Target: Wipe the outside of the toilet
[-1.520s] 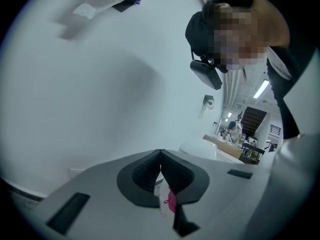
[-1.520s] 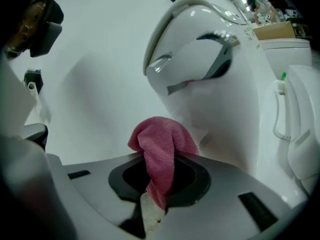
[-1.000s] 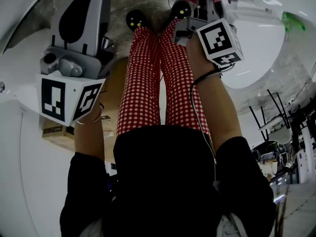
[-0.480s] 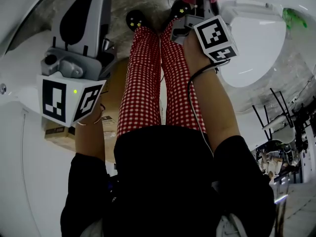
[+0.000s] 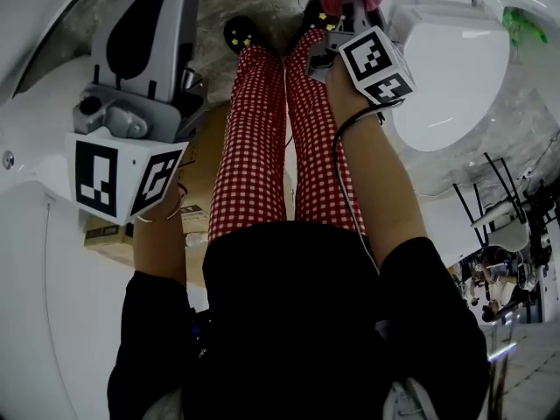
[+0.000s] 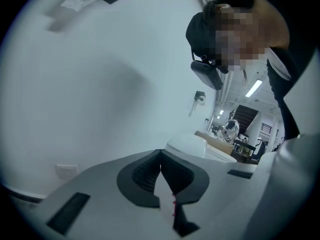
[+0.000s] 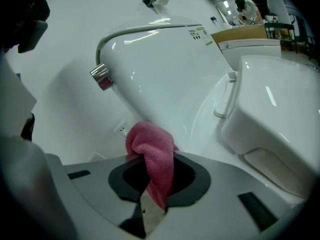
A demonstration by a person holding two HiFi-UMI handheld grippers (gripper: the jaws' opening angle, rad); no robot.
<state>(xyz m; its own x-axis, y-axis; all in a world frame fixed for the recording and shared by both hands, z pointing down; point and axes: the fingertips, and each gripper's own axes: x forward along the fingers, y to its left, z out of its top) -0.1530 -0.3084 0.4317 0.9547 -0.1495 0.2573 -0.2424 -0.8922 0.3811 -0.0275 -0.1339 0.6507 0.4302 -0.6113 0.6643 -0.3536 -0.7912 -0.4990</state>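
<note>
Right gripper (image 7: 152, 184): jaws clamped on a pink cloth (image 7: 150, 146). The cloth bunches up above the pads and a tail hangs down through the gap behind them.

Toilet (image 7: 165, 69) sits right in front of that gripper, white and glossy. The cloth's bunched top is at its lower curve, but we can't tell if it's touching. Chrome knob (image 7: 101, 77) is up and left of the cloth, on the toilet's side. The boxy white seat (image 7: 270, 109) is to the gripper's right. A green label (image 7: 198, 33) sits far above the jaws on the toilet top.

Left gripper (image 6: 160, 164): jaws together, pad tips meeting, nothing between them. It points at a plain white wall (image 6: 90, 84). Another white fixture (image 6: 189, 145) and a cardboard box (image 6: 217, 140) lie beyond its jaws, to the right.

Head view: we see the right gripper held out far ahead, cloth at its tip, toilet just to its right. Left gripper is held closer in, off to the left. Red-checked trousers (image 5: 258, 138) and black shoes (image 5: 239, 31) sit between the two grippers.
</note>
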